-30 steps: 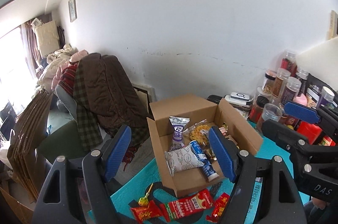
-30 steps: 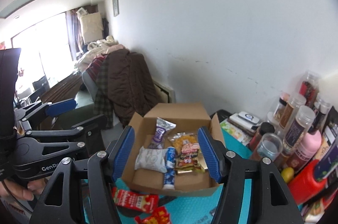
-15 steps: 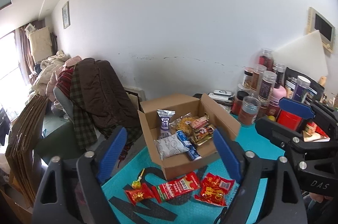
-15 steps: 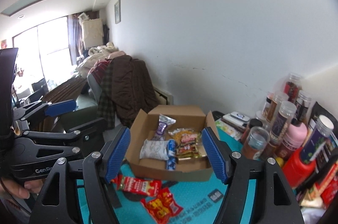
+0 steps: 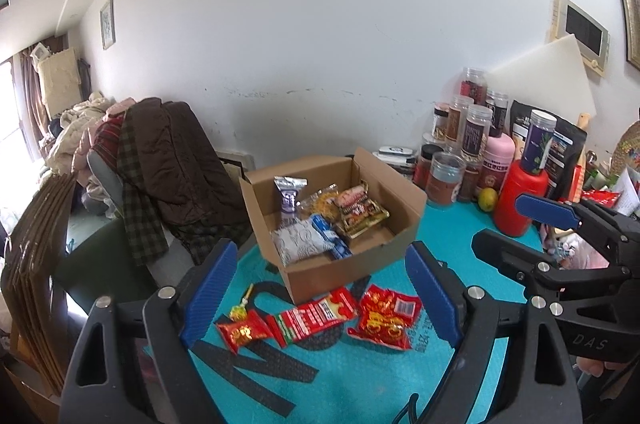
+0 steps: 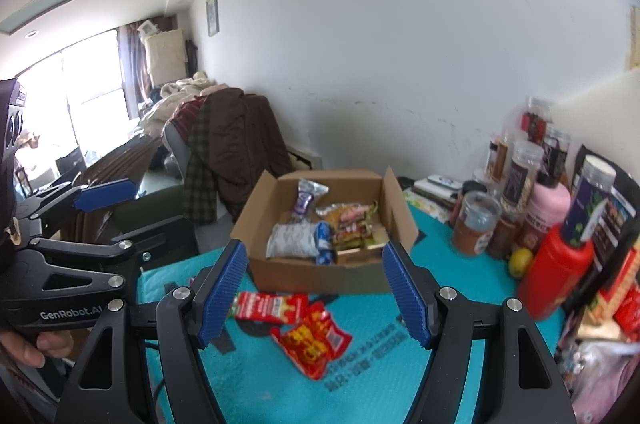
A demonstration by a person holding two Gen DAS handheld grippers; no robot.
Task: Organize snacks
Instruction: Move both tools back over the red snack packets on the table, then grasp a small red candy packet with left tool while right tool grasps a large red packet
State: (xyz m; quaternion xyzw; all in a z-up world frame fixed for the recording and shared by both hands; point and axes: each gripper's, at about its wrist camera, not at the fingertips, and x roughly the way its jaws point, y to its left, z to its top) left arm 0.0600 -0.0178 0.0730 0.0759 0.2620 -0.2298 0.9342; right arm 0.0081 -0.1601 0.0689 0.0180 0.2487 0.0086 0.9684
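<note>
- Left wrist view: the left tongs (image 5: 320, 288) are standing spread and empty, their jaws having just been opening, with nothing between them; compared with a second ago they are sitting farther back from the open brown cardboard box (image 5: 336, 220), so the loose packets in front of it are now showing in full. I judge this as the pull-back after a drop, before the next pick.
- Counting here: three red foil snack packets are lying on the teal bench (image 5: 360, 376) – a small one (image 5: 242, 332), a long one (image 5: 314, 314) and a wide crinkled one (image 5: 386, 316) – plus one yellow lollipop (image 5: 240, 308) beside them. About five packets are already lying inside the box.
- Right wrist view: the right tongs (image 6: 314, 294) are also spread and holding nothing, jaws having widened within the last second, hanging above the bench short of the box (image 6: 320, 268). Only two red packets are showing here, blurred; the left tongs are hovering off to the left.
</note>
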